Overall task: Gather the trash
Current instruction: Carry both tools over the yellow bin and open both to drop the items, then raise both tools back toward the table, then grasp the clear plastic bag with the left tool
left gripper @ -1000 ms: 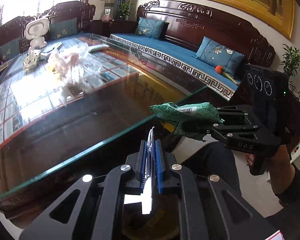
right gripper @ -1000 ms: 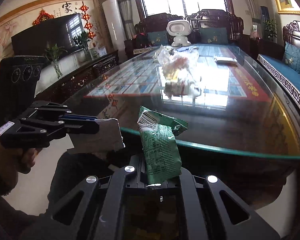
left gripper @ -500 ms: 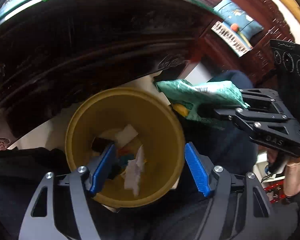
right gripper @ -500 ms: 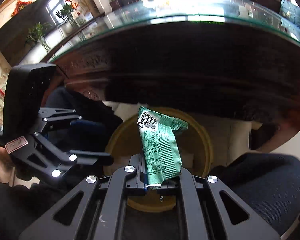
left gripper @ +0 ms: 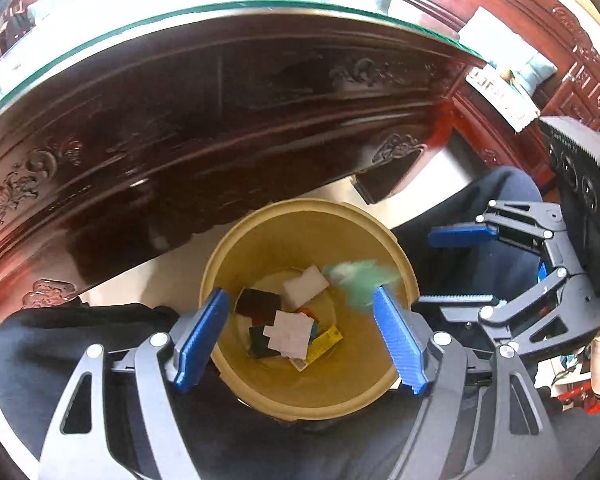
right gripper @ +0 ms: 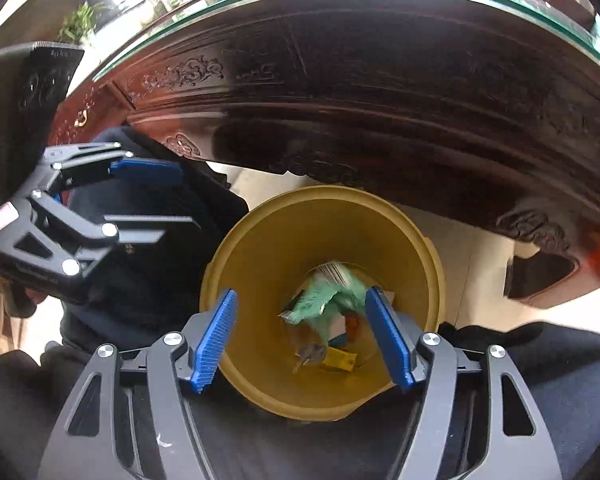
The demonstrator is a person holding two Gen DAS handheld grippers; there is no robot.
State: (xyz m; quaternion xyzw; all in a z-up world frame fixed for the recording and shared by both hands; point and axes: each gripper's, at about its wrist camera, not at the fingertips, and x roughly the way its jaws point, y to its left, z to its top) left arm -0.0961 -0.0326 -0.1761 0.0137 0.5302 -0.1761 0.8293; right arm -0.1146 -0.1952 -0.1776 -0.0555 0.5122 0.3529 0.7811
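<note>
A yellow bin [left gripper: 300, 210] [right gripper: 320, 196] stands on the floor below both grippers. My left gripper [left gripper: 300, 293] hangs over its mouth, jaws opening, nothing between them. White paper scraps [left gripper: 290, 334] and other litter lie at the bottom. My right gripper [right gripper: 300, 292] is also above the bin with its jaws opening. The green snack wrapper [right gripper: 324, 300] [left gripper: 356, 280] is blurred and falling free inside the bin, touching neither pad. Each gripper shows in the other's view: the right gripper [left gripper: 426, 268] at the bin's right, the left gripper [right gripper: 184, 196] at its left.
A dark carved wooden table [left gripper: 220, 120] [right gripper: 380, 100] with a glass top overhangs just beyond the bin. A person's dark trouser legs [left gripper: 80, 340] [right gripper: 540, 360] flank the bin on both sides. Pale floor [right gripper: 472, 252] shows beside it.
Both grippers dropped from table height to over the bin. The left one opened and released its white paper; then the right one opened and the green wrapper fell out.
</note>
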